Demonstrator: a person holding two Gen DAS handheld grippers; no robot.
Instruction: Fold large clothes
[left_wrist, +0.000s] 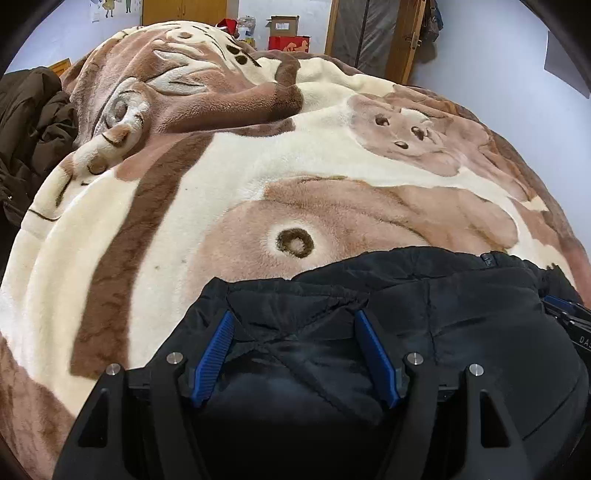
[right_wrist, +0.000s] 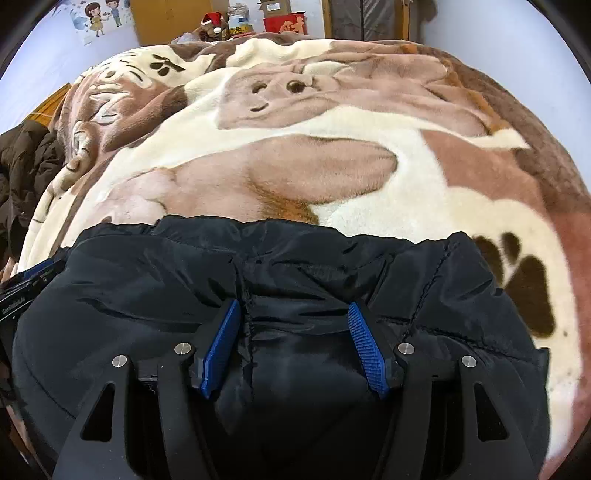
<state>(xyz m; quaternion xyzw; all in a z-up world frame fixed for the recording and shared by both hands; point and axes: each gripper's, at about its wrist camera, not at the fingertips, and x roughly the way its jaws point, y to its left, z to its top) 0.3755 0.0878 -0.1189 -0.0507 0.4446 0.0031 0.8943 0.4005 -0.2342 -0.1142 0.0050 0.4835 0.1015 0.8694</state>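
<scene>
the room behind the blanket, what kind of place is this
Most likely a bedroom in a home. A plush cartoon-animal blanket covers what looks like a bed, with a black padded jacket laid on it. Behind stand a wooden wardrobe, cardboard boxes and a cartoon wall poster.

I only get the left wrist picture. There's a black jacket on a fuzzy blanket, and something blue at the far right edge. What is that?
Observer: That is the right tool. Its blue fingers are apart, open, over the black jacket.
Operator: Is there anything on the blanket past the jacket's right side?
Observer: A dark brown paw print is woven into the blanket, right beside the jacket's edge.
Operator: And the poster up top? It's cut off for me.
Observer: It is a wall sticker of two cartoon children.
</scene>
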